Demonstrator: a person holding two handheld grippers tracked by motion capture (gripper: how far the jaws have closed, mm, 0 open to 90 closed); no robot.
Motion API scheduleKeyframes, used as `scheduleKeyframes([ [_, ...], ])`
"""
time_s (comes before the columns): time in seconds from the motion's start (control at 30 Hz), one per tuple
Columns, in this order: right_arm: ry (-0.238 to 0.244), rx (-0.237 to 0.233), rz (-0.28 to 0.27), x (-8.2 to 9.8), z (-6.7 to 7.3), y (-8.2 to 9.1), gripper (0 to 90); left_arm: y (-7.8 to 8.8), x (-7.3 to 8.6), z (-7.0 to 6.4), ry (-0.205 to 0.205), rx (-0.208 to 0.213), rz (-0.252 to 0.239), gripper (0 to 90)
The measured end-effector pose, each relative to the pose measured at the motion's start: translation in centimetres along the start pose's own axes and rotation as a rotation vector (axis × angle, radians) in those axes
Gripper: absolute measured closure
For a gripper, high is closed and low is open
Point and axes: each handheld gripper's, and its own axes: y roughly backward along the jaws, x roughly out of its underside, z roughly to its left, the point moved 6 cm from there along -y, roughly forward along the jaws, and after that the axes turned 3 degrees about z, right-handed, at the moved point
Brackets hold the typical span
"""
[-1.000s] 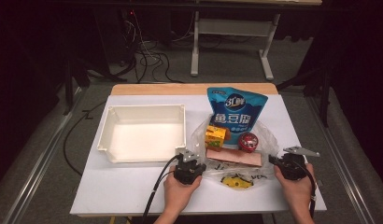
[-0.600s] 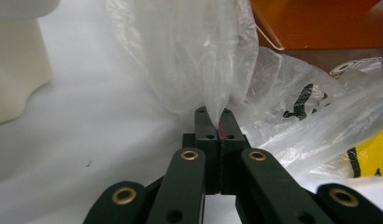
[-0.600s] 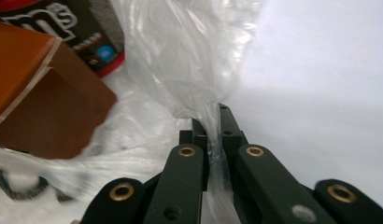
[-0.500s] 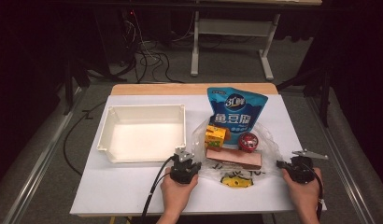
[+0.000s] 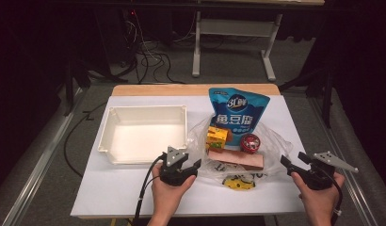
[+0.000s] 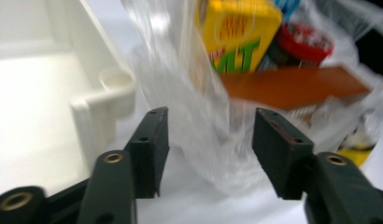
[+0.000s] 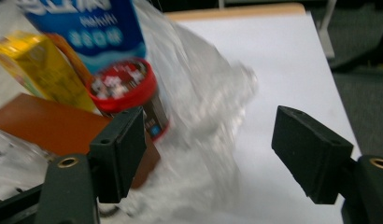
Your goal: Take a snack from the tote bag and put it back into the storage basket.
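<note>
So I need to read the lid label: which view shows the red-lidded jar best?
The right gripper view: the red-lidded jar sits close, lid and side both visible, though blurred. The left gripper view shows its lid past the yellow box. The high view shows it small.

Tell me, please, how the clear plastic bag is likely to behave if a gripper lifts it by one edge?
The clear plastic bag looks thin and crumpled, so it would probably sag floppily. Its film looks glossy, so possibly slippery. The brown box and red-lidded jar inside may slide together.

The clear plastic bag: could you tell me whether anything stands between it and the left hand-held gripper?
Nothing visible does. The left hand-held gripper has just been opening, and the clear plastic bag lies loose between its jaws, beside the white tray.
</note>
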Motion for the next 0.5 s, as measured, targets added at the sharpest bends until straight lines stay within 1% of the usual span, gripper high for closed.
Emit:
scheduleKeyframes([
  [0.03,0.023,-0.007,-0.008,-0.5,0.4,0.1,29.3,0.2,-0.5,0.1,0.002,-0.018,-0.02,42.8],
  [0.07,0.054,-0.012,-0.013,-0.9,0.7,0.0,31.3,0.4,-1.0,0.2,0.014,-0.038,-0.045,42.0],
  [0.1,0.069,-0.02,-0.012,-1.3,1.0,-0.1,34.1,0.5,-1.6,0.1,0.012,-0.04,-0.066,42.1],
  [0.13,0.072,-0.048,-0.011,-1.8,1.2,-0.3,36.2,0.5,-2.1,-0.1,-0.003,-0.044,-0.081,41.9],
  [0.17,0.07,-0.077,-0.009,-2.3,1.5,-0.6,36.6,0.4,-2.7,-0.3,-0.025,-0.061,-0.095,41.5],
  [0.2,0.075,-0.078,-0.007,-2.7,1.6,-0.9,37.1,0.1,-3.3,-0.4,-0.044,-0.086,-0.102,41.0],
  [0.23,0.094,-0.068,-0.007,-3.1,1.8,-1.3,37.5,-0.2,-3.8,-0.4,-0.057,-0.104,-0.104,40.8],
  [0.27,0.112,-0.06,-0.009,-3.6,1.8,-1.8,36.7,-0.7,-4.2,-0.4,-0.058,-0.111,-0.107,40.3],
  [0.33,0.106,-0.04,-0.009,-4.3,2.0,-2.8,34.3,-1.8,-4.7,-0.4,-0.06,-0.115,-0.085,40.3],
  [0.37,0.111,-0.042,-0.002,-4.5,2.1,-3.3,32.2,-2.5,-4.7,-0.3,-0.065,-0.128,-0.063,42.5],
  [0.4,0.119,-0.033,0.012,-4.7,2.1,-4.0,30.5,-3.2,-4.6,-0.2,-0.071,-0.161,-0.042,42.5],
  [0.43,0.125,-0.025,0.033,-4.7,2.2,-4.7,30.2,-3.7,-4.4,-0.1,-0.069,-0.179,-0.034,42.2],
  [0.5,0.137,-0.03,0.076,-4.3,2.3,-6.1,30.3,-4.7,-3.9,0.0,-0.056,-0.174,-0.01,42.6],
])
